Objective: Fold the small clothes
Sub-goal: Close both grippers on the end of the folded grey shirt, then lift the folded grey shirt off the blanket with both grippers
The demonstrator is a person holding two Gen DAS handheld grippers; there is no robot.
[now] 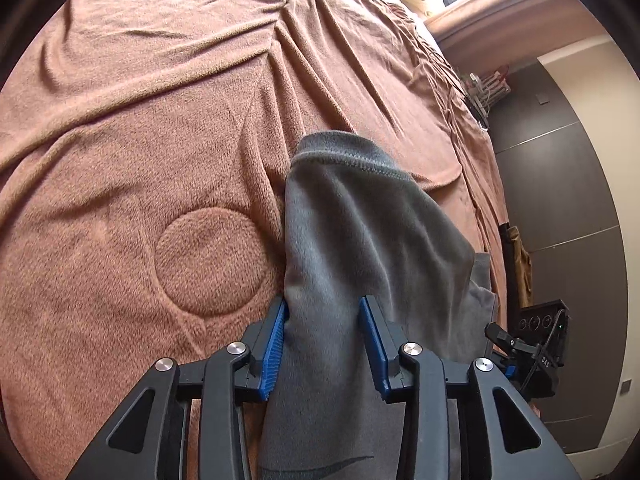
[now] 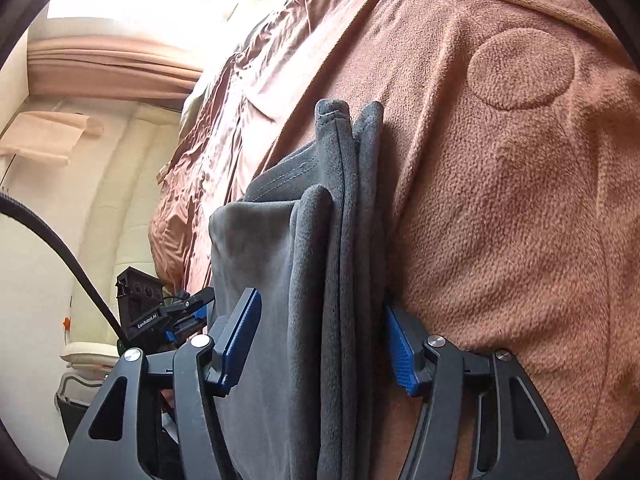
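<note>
Black linkage arms with 2 blue pads fill the bottom of the left wrist view: the left gripper [image 1: 324, 338]. Its jaws stand partly apart with the grey fleece garment [image 1: 360, 248] running between them. Left pad sits against the cloth edge; right pad touches the cloth too, but whether the 2 pads actually pinch it I cannot tell. Garment drapes forward from the jaws onto the brown blanket [image 1: 140, 120], hemmed edge with visible stitching at the far end. Round embossed patch [image 1: 212, 260] in the blanket lies just left of the garment.

Right wrist view: right gripper [image 2: 324, 340], jaws also partly apart, with the same grey garment [image 2: 320, 260] bunched in several upright folds between the pads. Right pad meets the folds; left pad shows a slight gap to the cloth. Grip firmness: cannot tell. Garment rests on the blanket [image 2: 500, 220] near the bed edge.

Each view catches the other gripper: right one [image 1: 524, 344] at lower right, left one [image 2: 168, 312] at lower left.
</note>
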